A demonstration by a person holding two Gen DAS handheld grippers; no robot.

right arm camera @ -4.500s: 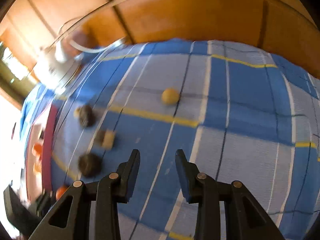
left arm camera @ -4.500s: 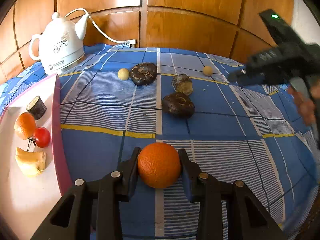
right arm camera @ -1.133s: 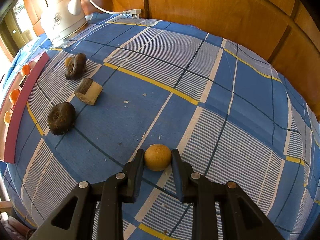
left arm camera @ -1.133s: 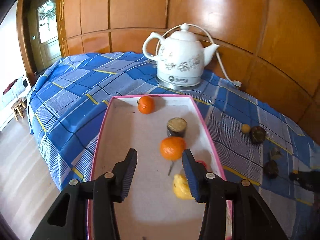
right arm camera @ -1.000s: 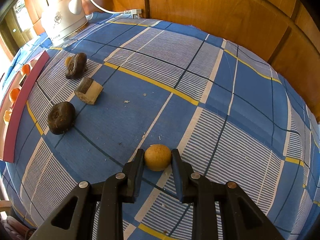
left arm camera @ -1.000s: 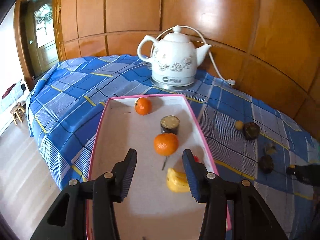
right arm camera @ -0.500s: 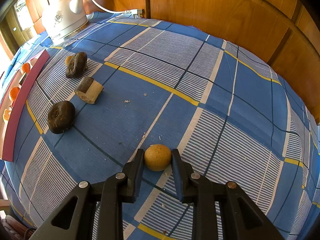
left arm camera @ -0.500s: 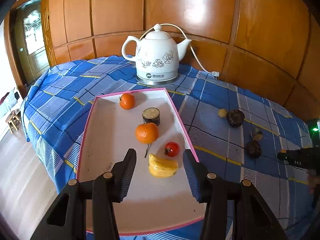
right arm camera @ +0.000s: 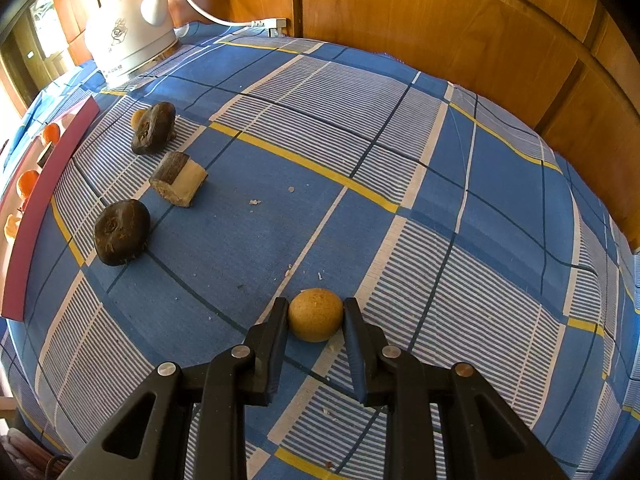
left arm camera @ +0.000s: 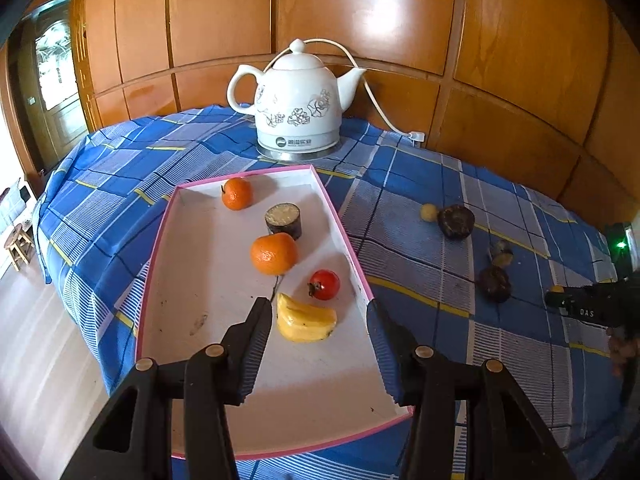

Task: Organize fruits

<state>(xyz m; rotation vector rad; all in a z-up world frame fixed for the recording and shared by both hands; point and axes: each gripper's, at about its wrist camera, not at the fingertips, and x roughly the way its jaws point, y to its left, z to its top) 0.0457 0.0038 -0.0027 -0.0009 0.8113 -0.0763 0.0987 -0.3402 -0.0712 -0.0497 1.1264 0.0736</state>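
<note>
- Tan and round, the small longan-like fruit (right arm camera: pixel 316 314) sits pinched between the pads of the right gripper (right arm camera: pixel 315 320), resting on the cloth and not yet lifted; the grip looks the same as a second ago.
- Empty now, the left gripper (left arm camera: pixel 319 322) hangs over the pink-rimmed white tray (left arm camera: pixel 160 236), its fingers spread with nothing between them. The mandarin (left arm camera: pixel 274 253) it carried a few seconds ago lies ahead of the fingertips, in the tray.
- Since a second ago the left gripper's view has drawn back and swung, so the whole tray shows. One fruit is delivered, I judge, and the next is already in hand.
- Also in the tray: a second mandarin (left arm camera: pixel 237 193) farther ahead, a dark cut stump piece (left arm camera: pixel 283 220), a cherry tomato (left arm camera: pixel 324 285) and a yellow banana-like piece (left arm camera: pixel 306 322) just beyond the fingertips.
- Left of the right fingers and well ahead lie two dark round fruits (right arm camera: pixel 121 232) (right arm camera: pixel 153 127), a cut chunk (right arm camera: pixel 179 182) between them, and another small tan fruit (right arm camera: pixel 138 118) behind the far one.
- Blue checked cloth (right arm camera: pixel 400 160) covers the surface; a white floral electric kettle (left arm camera: pixel 296 108) stands beyond the tray, against wood-panelled walls (left arm camera: pixel 400 20).
</note>
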